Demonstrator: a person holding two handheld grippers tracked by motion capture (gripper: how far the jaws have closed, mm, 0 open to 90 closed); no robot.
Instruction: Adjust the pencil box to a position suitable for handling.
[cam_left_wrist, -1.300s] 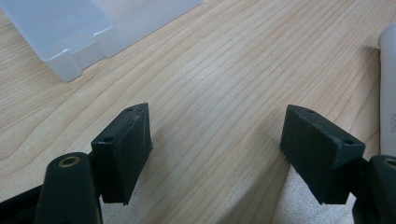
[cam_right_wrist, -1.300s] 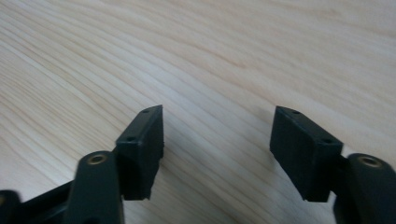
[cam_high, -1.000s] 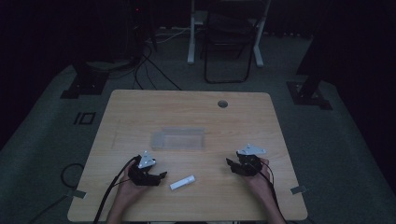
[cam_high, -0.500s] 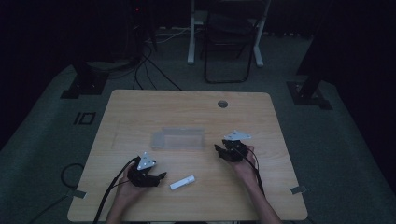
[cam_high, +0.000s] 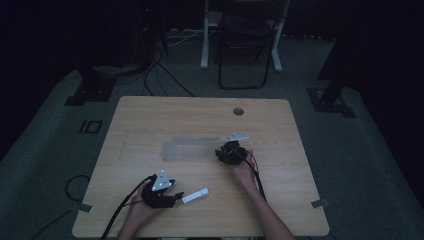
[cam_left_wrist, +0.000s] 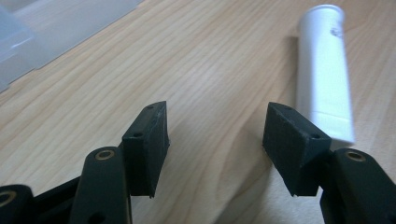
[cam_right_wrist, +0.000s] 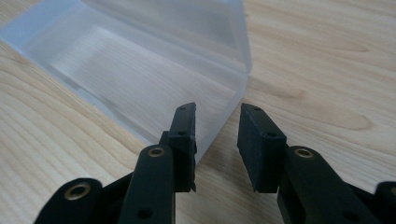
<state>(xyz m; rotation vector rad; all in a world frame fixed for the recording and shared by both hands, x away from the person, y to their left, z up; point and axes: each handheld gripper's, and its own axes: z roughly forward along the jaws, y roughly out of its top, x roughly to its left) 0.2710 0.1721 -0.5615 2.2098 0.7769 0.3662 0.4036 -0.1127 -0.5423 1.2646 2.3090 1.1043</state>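
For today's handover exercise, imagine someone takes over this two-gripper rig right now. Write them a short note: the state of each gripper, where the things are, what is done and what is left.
Left gripper: open, nothing between its jaws, which have just been closing; it sits low over the light wooden table, beside the white plastic tube.
Right gripper: open, jaws have just been closing near the end corner of the clear plastic box, not gripping it.
Things: the tube lies flat near the table's front edge; the box lies open at mid-table, with nothing in it.
Done: both grippers brought to their things.
Left: probably grip the tube, steady the box, put the tube in.
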